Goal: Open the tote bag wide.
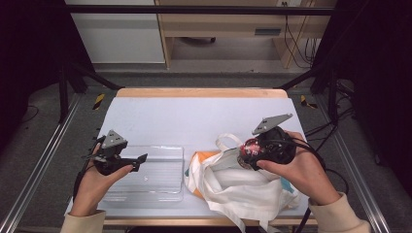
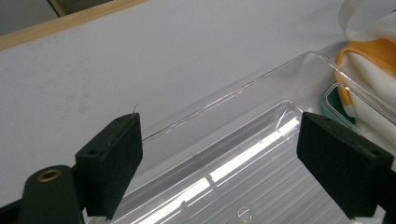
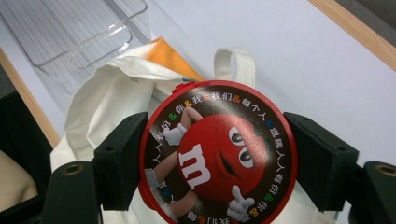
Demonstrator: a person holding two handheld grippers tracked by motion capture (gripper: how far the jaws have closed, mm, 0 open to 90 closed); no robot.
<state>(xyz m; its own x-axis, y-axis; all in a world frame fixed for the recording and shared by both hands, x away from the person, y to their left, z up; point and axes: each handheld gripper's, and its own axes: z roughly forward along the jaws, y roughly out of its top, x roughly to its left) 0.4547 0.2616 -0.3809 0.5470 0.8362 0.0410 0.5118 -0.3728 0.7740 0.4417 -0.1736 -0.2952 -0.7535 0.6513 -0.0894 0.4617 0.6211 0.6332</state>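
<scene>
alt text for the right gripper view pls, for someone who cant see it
The right gripper clamps a round red candy tin, printed with a red cartoon character and an "m", between its two black jaws. Below it lies a white tote bag with an orange item in its mouth, on a pale table. A clear plastic tray sits at upper left.

A red, cartoon-printed round tin (image 3: 217, 154), a white tote bag (image 1: 238, 187), an orange packet (image 3: 169, 58).

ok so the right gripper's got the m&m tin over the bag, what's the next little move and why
Probably carry the tin leftward toward the clear tray. The right gripper clamps it by its rim above the white bag, and the tray lies beside the bag, with the open left gripper poised over it.
</scene>
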